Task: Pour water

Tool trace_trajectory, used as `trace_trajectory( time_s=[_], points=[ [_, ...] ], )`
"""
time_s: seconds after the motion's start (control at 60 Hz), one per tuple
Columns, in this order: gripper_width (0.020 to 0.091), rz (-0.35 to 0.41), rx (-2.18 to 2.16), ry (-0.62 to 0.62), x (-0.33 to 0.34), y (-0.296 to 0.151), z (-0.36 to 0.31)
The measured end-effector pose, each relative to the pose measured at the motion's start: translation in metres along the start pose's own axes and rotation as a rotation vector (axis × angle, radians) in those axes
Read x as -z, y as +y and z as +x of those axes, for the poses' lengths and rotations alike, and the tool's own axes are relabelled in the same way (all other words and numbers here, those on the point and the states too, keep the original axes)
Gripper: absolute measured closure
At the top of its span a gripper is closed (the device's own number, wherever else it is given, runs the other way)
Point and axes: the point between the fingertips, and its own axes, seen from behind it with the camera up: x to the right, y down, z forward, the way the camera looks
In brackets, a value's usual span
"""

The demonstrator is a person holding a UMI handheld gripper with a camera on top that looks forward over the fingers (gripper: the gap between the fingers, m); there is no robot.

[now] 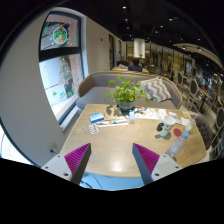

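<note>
Our gripper (112, 163) hangs released and empty above the table's (115, 150) near edge; the bottle (180, 140) at its right edge sits untouched, so pouring hasn't begun.

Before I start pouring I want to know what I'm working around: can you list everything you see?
Table: one, light wood, just ahead of the fingers.
Potted plant: one, green, at the table's far middle.
Water bottle: one, clear, on the table's right side, beyond the right finger.
Small items: several, mixed colours, scattered across the far half of the table; too small to name.
Sofa: one, grey, curved behind the table.
Window: one, bright, left of the sofa.
Tool: one, magenta pads, fingers open, holding nothing.
</note>
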Motion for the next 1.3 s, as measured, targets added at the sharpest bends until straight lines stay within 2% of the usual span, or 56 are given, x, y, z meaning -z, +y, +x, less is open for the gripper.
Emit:
trace_trajectory(
  time_s=[0.317, 0.4, 0.6, 0.717, 0.967, 1.117, 1.233, 1.3],
  points=[
    [0.0248, 0.03, 0.008, 0.025, 0.013, 0.014, 0.053],
    [0.025, 0.04, 0.014, 0.055, 0.01, 0.035, 0.09],
    [0.0247, 0.01, 0.009, 0.124, -0.007, 0.105, 0.198],
    [0.0247, 0.022, -0.023, 0.156, -0.017, 0.125, 0.259],
    [0.0247, 0.085, -0.065, 0.172, -0.085, 0.116, 0.34],
    [0.0251, 0.107, -0.097, 0.144, -0.136, 0.104, 0.356],
    [0.0307, 0.123, -0.075, 0.117, -0.17, 0.098, 0.358],
    [0.0455, 0.138, -0.071, 0.101, -0.179, 0.096, 0.355]
  ],
)
